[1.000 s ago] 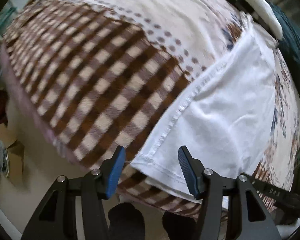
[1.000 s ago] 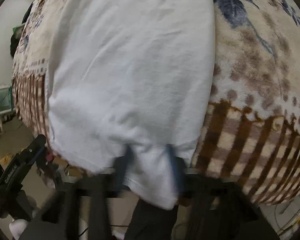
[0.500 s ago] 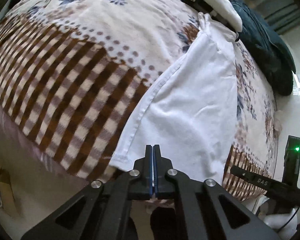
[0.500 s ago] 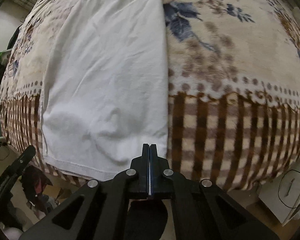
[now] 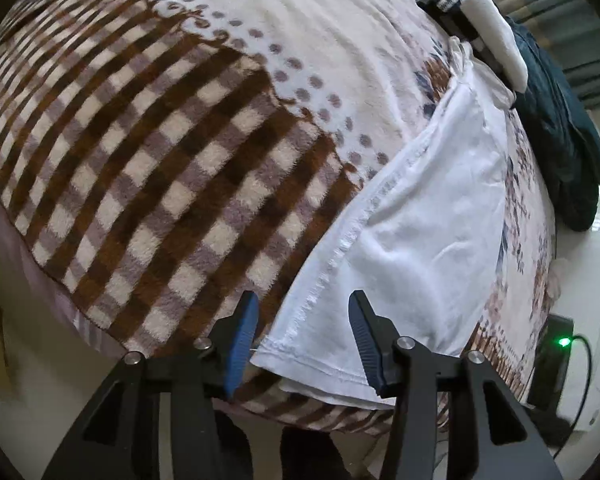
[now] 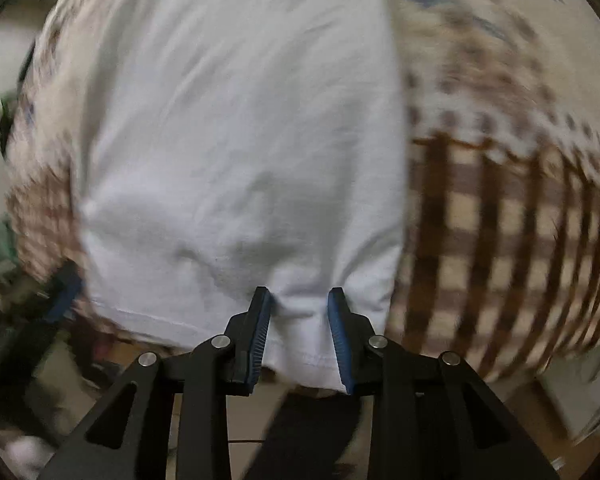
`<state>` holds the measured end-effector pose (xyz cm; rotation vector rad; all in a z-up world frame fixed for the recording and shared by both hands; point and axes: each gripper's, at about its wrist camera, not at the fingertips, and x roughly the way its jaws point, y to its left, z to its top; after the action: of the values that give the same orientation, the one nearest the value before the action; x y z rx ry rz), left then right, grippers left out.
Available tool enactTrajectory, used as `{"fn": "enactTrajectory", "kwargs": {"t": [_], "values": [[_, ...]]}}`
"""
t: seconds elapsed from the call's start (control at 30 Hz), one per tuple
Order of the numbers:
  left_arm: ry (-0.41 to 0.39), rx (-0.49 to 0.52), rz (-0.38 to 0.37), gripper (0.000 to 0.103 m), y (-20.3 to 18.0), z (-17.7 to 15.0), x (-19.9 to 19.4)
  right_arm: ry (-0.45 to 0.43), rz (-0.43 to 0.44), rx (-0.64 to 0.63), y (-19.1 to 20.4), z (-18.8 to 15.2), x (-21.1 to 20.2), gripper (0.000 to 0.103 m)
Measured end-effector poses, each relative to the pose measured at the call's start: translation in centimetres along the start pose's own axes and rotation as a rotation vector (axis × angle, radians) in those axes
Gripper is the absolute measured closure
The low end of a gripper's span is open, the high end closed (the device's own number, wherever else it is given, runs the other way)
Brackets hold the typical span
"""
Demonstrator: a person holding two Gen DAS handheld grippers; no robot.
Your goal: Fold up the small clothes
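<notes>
Right wrist: garment (image 6: 236, 140) seemingly between jaws

Left of the white garment (image 5: 432, 216) the checked blanket (image 5: 172, 168) lies bare and flat — wide free room there. Right of the garment, in the right wrist view, bare blanket too (image 6: 500, 216). At the far end a white folded cloth (image 5: 496, 40) on a black item, with a dark green bundle (image 5: 560, 136) beside it, blocks that edge. At the near right edge of the bed, a black device with a green light (image 5: 556, 356) and its cable — tight there.
</notes>
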<state>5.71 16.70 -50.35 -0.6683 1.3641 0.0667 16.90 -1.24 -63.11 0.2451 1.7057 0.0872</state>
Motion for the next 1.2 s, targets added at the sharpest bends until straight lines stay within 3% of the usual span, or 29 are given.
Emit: {"fn": "enactTrajectory", "kwargs": {"t": [0.03,0.1,0.2,0.3,0.33,0.37,0.5,0.67,0.93,1.1,1.17,1.2], "values": [[0.003,-0.007,-0.001,0.059,0.1,-0.1,0.1,-0.029,-0.003,0.000,0.1,-0.3,0.0,0.087],[0.018,-0.015,-0.021,0.059,0.0,-0.3,0.4,-0.064,-0.006,-0.002,0.1,-0.9,-0.5,0.099],[0.058,-0.019,-0.039,0.059,-0.4,-0.9,1.5,-0.095,-0.001,-0.001,-0.1,-1.9,-1.8,0.100],[0.031,-0.015,-0.024,0.065,-1.0,-1.5,1.5,-0.117,-0.004,-0.022,0.1,-2.4,-3.0,0.100],[0.010,-0.010,-0.020,0.095,-1.2,-1.7,1.1,-0.125,-0.005,-0.028,0.0,-2.5,-3.4,0.100],[0.000,-0.002,-0.007,0.102,-1.3,-1.7,0.9,-0.130,-0.006,-0.035,0.1,-2.6,-3.8,0.100],[-0.060,0.046,0.003,0.103,-2.5,-2.2,-1.3,-0.143,-0.001,-0.046,-1.3,-3.0,-5.9,0.100],[-0.074,0.056,0.004,0.103,-3.0,-2.7,-2.7,-0.143,0.015,-0.051,-4.1,-4.0,-8.3,0.100],[0.009,0.028,0.064,0.103,-0.9,-3.1,0.4,-0.092,-0.008,-0.061,-8.2,-5.6,-8.5,0.100],[0.051,0.012,0.049,0.101,-0.3,-2.5,0.8,0.019,0.067,0.048,-11.1,-4.7,-7.3,0.098],[0.074,0.028,0.062,0.095,-0.4,-2.3,0.2,0.011,0.103,0.073,-12.0,-4.6,-8.2,0.093],[0.075,0.044,0.065,0.088,-0.7,-2.2,-0.3,0.002,0.107,0.077,-12.5,-4.5,-8.9,0.078]]}}
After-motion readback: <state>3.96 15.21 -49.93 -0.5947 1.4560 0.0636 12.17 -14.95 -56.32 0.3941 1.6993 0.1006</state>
